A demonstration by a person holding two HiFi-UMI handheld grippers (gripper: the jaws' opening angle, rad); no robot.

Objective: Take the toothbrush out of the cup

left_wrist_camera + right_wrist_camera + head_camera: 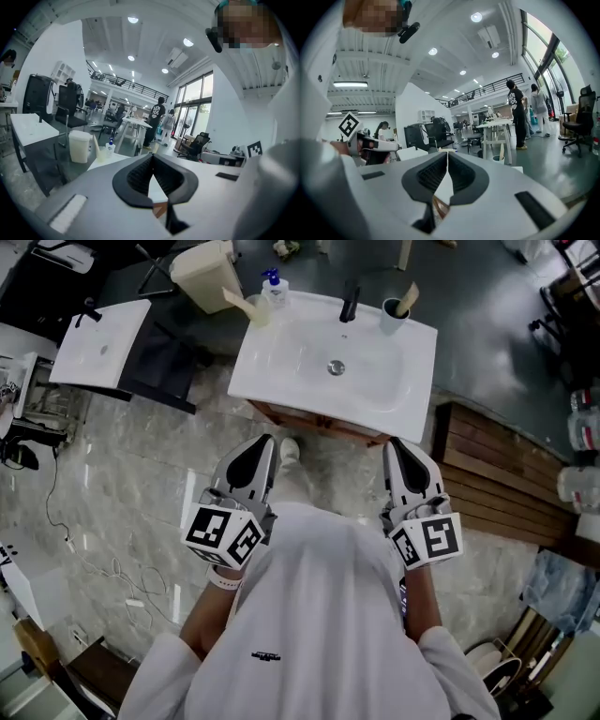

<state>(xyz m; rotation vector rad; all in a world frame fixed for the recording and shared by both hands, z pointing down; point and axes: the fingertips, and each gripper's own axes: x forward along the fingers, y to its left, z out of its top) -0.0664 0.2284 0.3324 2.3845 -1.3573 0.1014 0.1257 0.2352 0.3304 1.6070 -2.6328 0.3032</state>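
A white cup stands on the back right corner of the white sink, with a beige toothbrush leaning out of it. The right gripper view shows this cup and toothbrush small and far ahead. My left gripper and right gripper are held side by side in front of my chest, short of the sink's near edge. Both point toward the sink, well apart from the cup. The left gripper and right gripper have their jaws shut with nothing between them.
A black faucet rises at the sink's back. At the back left corner are a second cup and a blue-pump soap bottle. A beige bin stands behind, a wooden platform lies to the right, and people are far off.
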